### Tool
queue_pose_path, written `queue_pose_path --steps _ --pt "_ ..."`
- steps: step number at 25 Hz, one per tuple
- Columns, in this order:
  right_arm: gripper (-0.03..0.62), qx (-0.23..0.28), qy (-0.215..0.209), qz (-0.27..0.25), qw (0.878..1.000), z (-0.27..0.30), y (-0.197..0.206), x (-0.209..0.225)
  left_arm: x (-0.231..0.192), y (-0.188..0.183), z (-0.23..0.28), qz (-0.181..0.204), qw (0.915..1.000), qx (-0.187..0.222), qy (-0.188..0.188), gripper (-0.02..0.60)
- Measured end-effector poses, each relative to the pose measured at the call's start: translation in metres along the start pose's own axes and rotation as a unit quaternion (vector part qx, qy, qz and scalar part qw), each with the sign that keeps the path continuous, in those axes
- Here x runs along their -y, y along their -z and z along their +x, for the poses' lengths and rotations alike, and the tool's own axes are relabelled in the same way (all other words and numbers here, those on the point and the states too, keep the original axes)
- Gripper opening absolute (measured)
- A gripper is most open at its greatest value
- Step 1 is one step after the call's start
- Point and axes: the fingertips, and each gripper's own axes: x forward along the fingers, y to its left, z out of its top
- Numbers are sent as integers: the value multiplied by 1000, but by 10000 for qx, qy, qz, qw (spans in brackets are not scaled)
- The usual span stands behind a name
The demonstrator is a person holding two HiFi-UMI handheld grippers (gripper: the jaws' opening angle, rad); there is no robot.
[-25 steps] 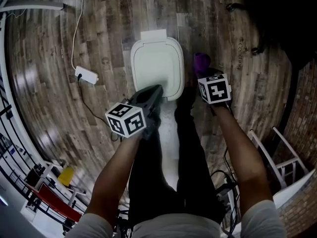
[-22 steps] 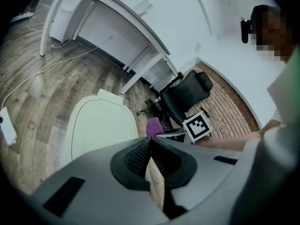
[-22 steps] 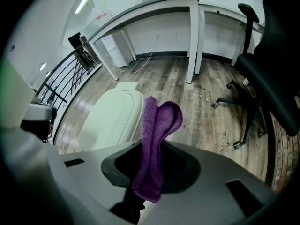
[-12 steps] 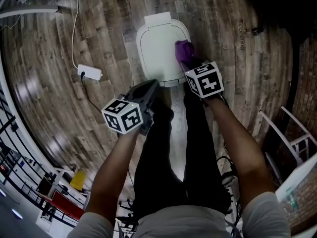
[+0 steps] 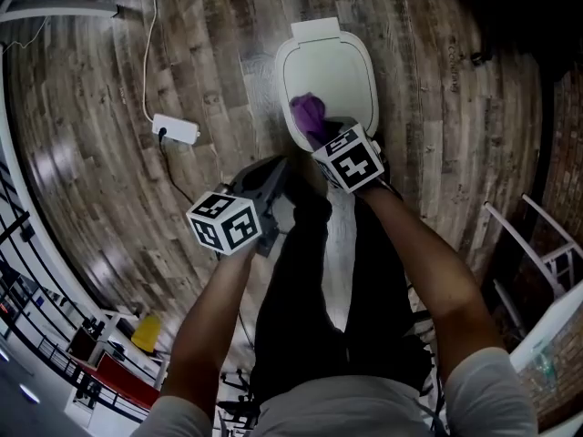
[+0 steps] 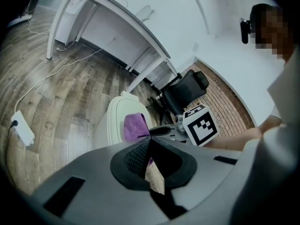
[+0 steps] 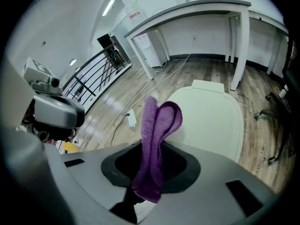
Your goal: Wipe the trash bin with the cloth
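Note:
A white trash bin (image 5: 342, 66) with its lid down stands on the wood floor ahead of me; it also shows in the left gripper view (image 6: 114, 121) and the right gripper view (image 7: 215, 116). My right gripper (image 5: 321, 133) is shut on a folded purple cloth (image 5: 308, 115), (image 7: 157, 135), held over the near left part of the lid. The cloth (image 6: 135, 125) is also seen from the left gripper view. My left gripper (image 5: 276, 173) hangs shut and empty, short of the bin at its near left.
A white power strip (image 5: 176, 128) with its cable lies on the floor left of the bin. A white table (image 7: 206, 8) stands behind the bin. A black office chair (image 6: 185, 90) is to the right. Railings (image 5: 27, 271) and a white rack (image 5: 533, 271) flank me.
My right gripper has carried the purple cloth leftward from beside the bin's right edge onto the lid. The left gripper has stayed near the bin's front left.

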Motion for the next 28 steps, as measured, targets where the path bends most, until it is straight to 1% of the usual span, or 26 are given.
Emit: queue_pose_path --steps 6,10,17,22,28 --pt "101 -155 -268 -272 9992 19 8 -32 -8 8 -11 -9 10000 -55 -13 3" --pt "101 -325 -394 -460 9976 27 21 -44 -6 12 -10 5 9999 -126 13 3" --pt "101 -542 -303 -396 9973 28 47 -32 2 20 -4 17 9997 -218 74 3" --pt "101 -513 -317 -379 9975 21 55 -21 7 25 8 32 9993 -345 103 3" --pt "101 -471 -382 -550 9966 9 61 -7 24 24 30 62 9988 -465 144 3"
